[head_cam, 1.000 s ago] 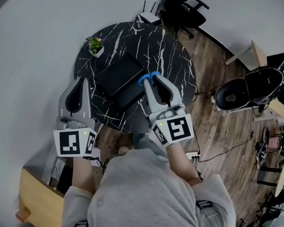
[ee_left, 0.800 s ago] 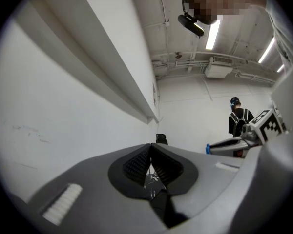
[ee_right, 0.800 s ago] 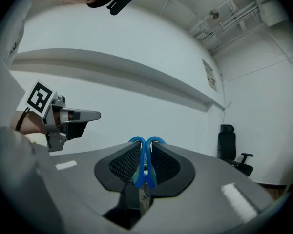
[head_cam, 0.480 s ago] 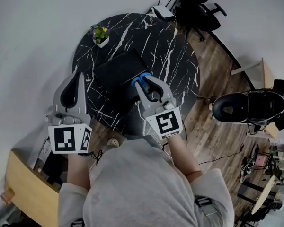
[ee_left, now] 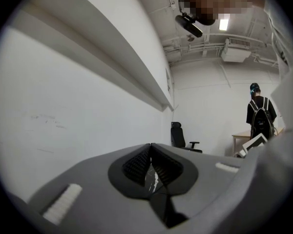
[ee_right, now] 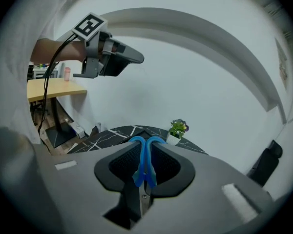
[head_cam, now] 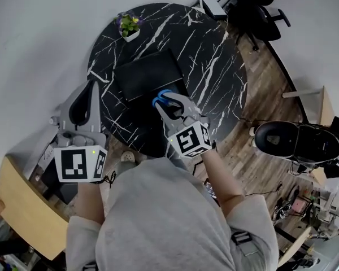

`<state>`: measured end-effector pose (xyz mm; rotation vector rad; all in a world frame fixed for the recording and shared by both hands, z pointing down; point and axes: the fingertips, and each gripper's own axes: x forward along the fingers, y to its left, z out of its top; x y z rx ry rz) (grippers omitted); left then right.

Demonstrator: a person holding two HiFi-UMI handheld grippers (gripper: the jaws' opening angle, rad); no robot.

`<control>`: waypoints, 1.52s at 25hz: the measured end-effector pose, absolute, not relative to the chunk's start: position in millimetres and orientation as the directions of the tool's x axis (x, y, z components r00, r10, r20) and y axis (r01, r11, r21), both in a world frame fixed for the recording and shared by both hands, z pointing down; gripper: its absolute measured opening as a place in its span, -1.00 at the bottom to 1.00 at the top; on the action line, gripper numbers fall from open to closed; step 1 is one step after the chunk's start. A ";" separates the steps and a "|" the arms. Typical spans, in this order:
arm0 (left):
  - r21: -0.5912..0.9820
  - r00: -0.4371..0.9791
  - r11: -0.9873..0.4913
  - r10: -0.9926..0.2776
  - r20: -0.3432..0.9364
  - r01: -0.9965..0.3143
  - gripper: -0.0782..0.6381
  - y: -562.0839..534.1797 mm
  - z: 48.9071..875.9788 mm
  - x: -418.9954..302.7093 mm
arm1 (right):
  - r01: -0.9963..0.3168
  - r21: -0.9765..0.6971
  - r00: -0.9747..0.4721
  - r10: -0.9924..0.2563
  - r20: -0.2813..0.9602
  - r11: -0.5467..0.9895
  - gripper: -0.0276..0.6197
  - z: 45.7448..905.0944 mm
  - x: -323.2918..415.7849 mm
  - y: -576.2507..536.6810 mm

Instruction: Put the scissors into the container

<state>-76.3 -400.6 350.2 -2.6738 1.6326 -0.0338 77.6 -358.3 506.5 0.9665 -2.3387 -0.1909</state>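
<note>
On the round black table [head_cam: 212, 66], veined with white, a flat dark container [head_cam: 147, 75] lies a little left of the middle, and over the past second the action has closed in on it. The right gripper [head_cam: 170, 101] has drifted left from beside the container's right corner to just over its near right edge, though the head view has also swung, so part of that shift may be the camera's. The left gripper [head_cam: 91, 86] has stayed out over the table's left rim, well apart from the container. Its own view shows the left gripper [ee_left: 151, 152] with jaws drawn together and nothing between the pads. The right gripper [ee_right: 145, 147] is clamped on the scissors [ee_right: 144, 162]. The blue handle loops stick out past the jaw tips and the blades run back between the pads. From above, the scissors [head_cam: 162, 97] hang at the container's near edge, still held and not yet inside. The carry looks nearly done. What remains, I judge, is a short move further over the container, then lowering and letting go. A small potted plant [head_cam: 129, 25] stands at the table's far left, clear of all this.
</note>
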 end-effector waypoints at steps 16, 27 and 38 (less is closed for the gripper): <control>-0.031 0.330 -0.335 -0.938 0.103 -0.942 -0.61 -386.4 371.2 -85.1 | -0.262 0.331 -0.570 -0.422 0.705 0.906 -0.69 596.2 71.9 -352.9; -0.038 0.246 -0.253 -0.959 0.139 -0.967 -0.61 -376.5 380.0 -94.9 | -0.128 0.255 -0.505 -0.284 0.815 0.958 -0.69 638.5 70.9 -356.5; -0.043 0.200 -0.209 -0.967 0.158 -0.977 -0.61 -368.0 383.4 -107.5 | -0.077 0.202 -0.435 -0.215 0.875 0.976 -0.68 665.5 65.7 -352.7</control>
